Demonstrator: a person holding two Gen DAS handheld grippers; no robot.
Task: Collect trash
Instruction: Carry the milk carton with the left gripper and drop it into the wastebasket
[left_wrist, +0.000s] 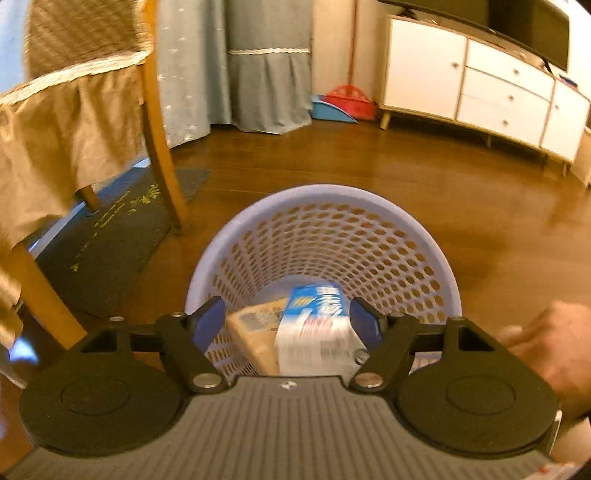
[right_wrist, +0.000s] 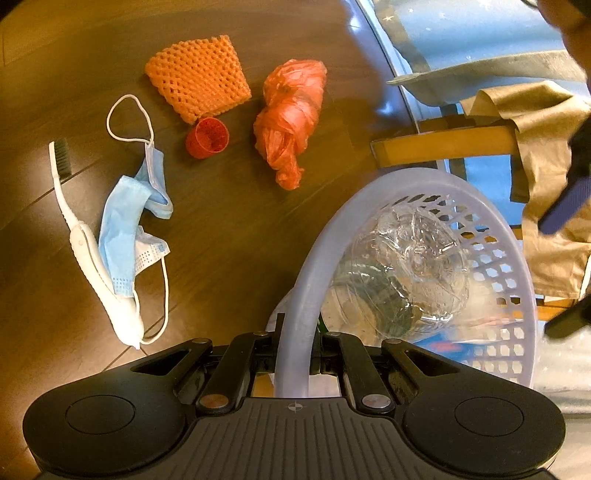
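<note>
Here the wooden floor (right_wrist: 229, 229) carries everything. The lavender perforated wastebasket (left_wrist: 321, 206) stands on it near a chair (left_wrist: 159, 122) draped in tan cloth, with a white cabinet (left_wrist: 480, 88) well apart along the far wall. Inside the basket lie a clear crumpled plastic bottle (right_wrist: 413, 258) in the right wrist view and, in the left wrist view, a blue-and-white carton (left_wrist: 317, 332) touching a tan packet (left_wrist: 258, 328).

The right gripper (right_wrist: 295, 354) is clamped on the basket's rim — the lavender edge runs straight between its closed fingers. The left gripper (left_wrist: 287, 319) hangs above the basket mouth with its blue-padded fingers (left_wrist: 210, 317) spread apart and nothing between them; the carton lies below. A hand (left_wrist: 554, 343) shows at the right edge of that view.

Trash still on the floor, beside the basket: a white toothbrush (right_wrist: 88, 251) with a blue face mask (right_wrist: 129, 229) lying across its handle, an orange foam fruit net (right_wrist: 199, 77), a knotted red plastic bag (right_wrist: 288, 114), and — just in front of the net — a small red cap (right_wrist: 207, 137).
</note>
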